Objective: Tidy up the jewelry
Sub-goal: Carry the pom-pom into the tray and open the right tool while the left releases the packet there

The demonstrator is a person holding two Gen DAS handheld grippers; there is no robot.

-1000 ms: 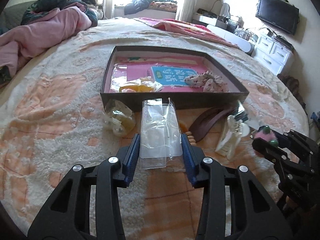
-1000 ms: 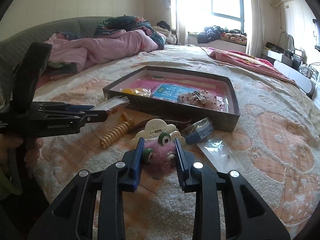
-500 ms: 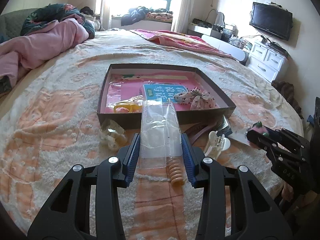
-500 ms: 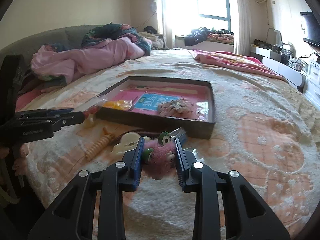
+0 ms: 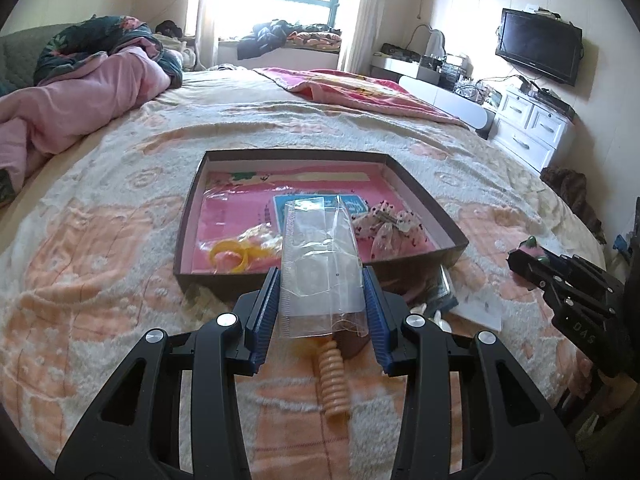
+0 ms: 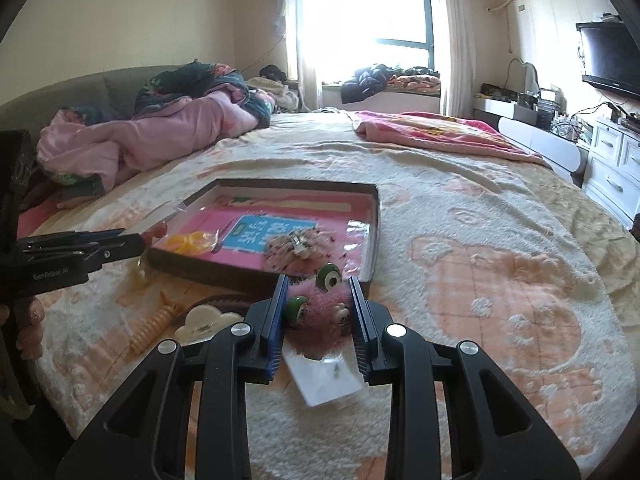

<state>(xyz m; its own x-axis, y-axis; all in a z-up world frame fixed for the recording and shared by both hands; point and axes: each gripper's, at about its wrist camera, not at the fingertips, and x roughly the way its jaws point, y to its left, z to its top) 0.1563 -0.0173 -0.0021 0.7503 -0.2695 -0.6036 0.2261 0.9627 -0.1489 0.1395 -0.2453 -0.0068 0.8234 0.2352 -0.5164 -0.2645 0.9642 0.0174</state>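
My left gripper point(image 5: 322, 284) is shut on a clear plastic bag point(image 5: 320, 264) and holds it above the bed, just before the near wall of the dark box point(image 5: 320, 280). The box has a pink floor with yellow rings point(image 5: 230, 256), a blue card point(image 5: 288, 204) and a dotted bow point(image 5: 390, 224). My right gripper point(image 6: 318, 300) is shut on a pink fuzzy hair tie with green eyes point(image 6: 320, 312), held above the box's near right corner point(image 6: 366, 276). Each gripper shows in the other's view, the right one point(image 5: 532, 264) and the left one point(image 6: 120, 242).
On the blanket before the box lie an orange spiral hair tie point(image 5: 334, 376), a white cloud clip point(image 6: 204, 318), a brown clip point(image 6: 228, 302) and a small flat clear packet point(image 6: 324, 380). Pink bedding point(image 6: 160, 136) lies far left. White drawers point(image 5: 532, 128) stand right.
Both grippers have risen and moved forward toward the box, each still holding its item. The bag now overlaps the box's near wall in the left wrist view.
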